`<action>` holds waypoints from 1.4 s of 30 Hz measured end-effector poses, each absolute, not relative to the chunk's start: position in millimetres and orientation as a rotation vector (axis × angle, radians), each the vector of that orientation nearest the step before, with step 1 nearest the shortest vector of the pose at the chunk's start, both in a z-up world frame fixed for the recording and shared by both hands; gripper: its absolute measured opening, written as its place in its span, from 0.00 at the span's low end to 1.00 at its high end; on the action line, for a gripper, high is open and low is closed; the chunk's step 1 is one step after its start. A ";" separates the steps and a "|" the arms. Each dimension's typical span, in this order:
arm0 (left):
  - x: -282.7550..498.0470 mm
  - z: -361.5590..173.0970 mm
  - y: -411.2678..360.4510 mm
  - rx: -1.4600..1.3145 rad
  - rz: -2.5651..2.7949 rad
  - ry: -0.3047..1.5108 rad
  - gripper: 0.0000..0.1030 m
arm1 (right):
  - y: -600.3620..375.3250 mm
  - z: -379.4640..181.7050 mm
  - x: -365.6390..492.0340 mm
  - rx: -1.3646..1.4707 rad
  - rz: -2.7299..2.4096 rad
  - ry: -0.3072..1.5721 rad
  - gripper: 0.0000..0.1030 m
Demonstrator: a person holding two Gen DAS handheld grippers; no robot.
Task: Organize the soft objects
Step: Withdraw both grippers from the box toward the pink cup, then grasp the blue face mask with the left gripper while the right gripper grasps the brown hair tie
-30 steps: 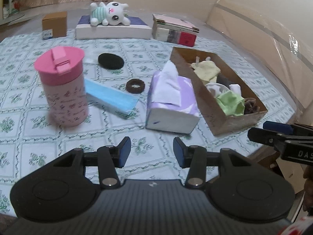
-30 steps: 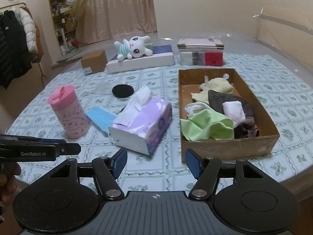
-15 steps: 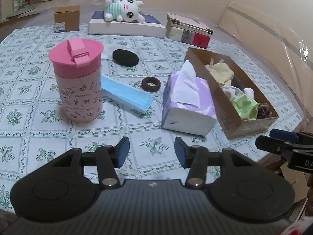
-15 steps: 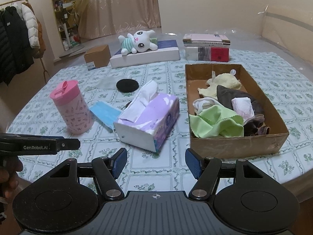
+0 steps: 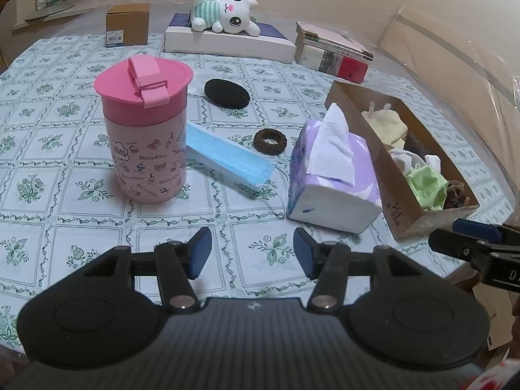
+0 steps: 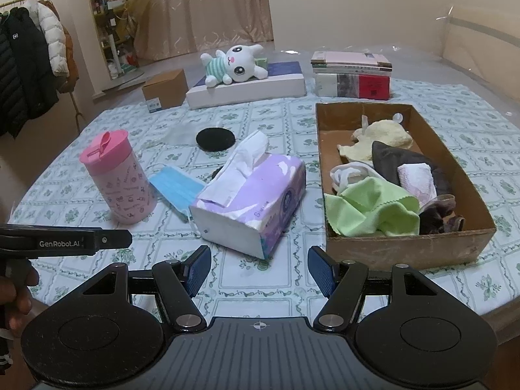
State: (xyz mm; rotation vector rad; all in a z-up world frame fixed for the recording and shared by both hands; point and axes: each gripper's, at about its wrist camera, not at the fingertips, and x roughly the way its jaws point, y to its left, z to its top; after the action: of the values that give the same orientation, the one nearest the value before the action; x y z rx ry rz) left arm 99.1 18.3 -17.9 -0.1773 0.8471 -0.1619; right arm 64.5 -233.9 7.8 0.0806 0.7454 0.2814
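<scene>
floral table (image 5: 81, 227) holds a mask (image 5: 227, 159) and scrunchie (image 5: 269, 141) outside the box (image 6: 406, 250); left gripper (image 5: 252, 248) and right gripper (image 6: 260, 268) hover wide open, empty. next, probably reach for the mask.

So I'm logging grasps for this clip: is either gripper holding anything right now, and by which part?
Nothing is held. The left gripper and the right gripper both hang open over the tablecloth, jaws apart and empty.

The table (image 5: 48, 149) bears cup (image 5: 146, 143), mask (image 5: 227, 159), tissue box (image 5: 331, 175), cardboard box (image 6: 409, 253).
</scene>
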 end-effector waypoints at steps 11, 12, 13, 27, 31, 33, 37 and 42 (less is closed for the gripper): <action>125.8 -26.1 25.3 -0.269 -0.082 0.805 0.50 | -224.0 9.0 93.8 0.038 0.323 0.716 0.64; 129.2 -27.5 25.0 -0.277 -0.073 0.802 0.50 | -222.3 9.5 98.9 0.025 0.331 0.712 0.64; 133.3 -29.4 24.9 -0.288 -0.064 0.799 0.50 | -221.1 9.2 103.4 0.013 0.337 0.708 0.64; 183.7 -78.3 29.4 -0.519 0.091 0.784 0.46 | -204.2 -11.4 198.0 -0.124 0.459 0.693 0.64; 195.3 -91.2 28.9 -0.557 0.111 0.778 0.41 | -200.4 -19.8 220.4 -0.142 0.481 0.696 0.64; 200.7 -96.2 25.9 -0.552 0.120 0.776 0.37 | -199.6 -21.6 227.5 -0.146 0.492 0.688 0.64; 207.7 -99.4 19.1 -0.526 0.130 0.757 0.33 | -196.0 -21.9 236.8 -0.156 0.516 0.674 0.64; 218.1 -100.3 15.3 -0.477 0.124 0.781 0.05 | -191.8 -23.2 242.8 -0.168 0.535 0.672 0.64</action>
State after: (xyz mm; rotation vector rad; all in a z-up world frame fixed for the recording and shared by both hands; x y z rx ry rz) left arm 218.1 15.3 -100.3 -0.4774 0.7811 0.1241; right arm 242.8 -191.8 -23.2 -0.1681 0.6721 0.5348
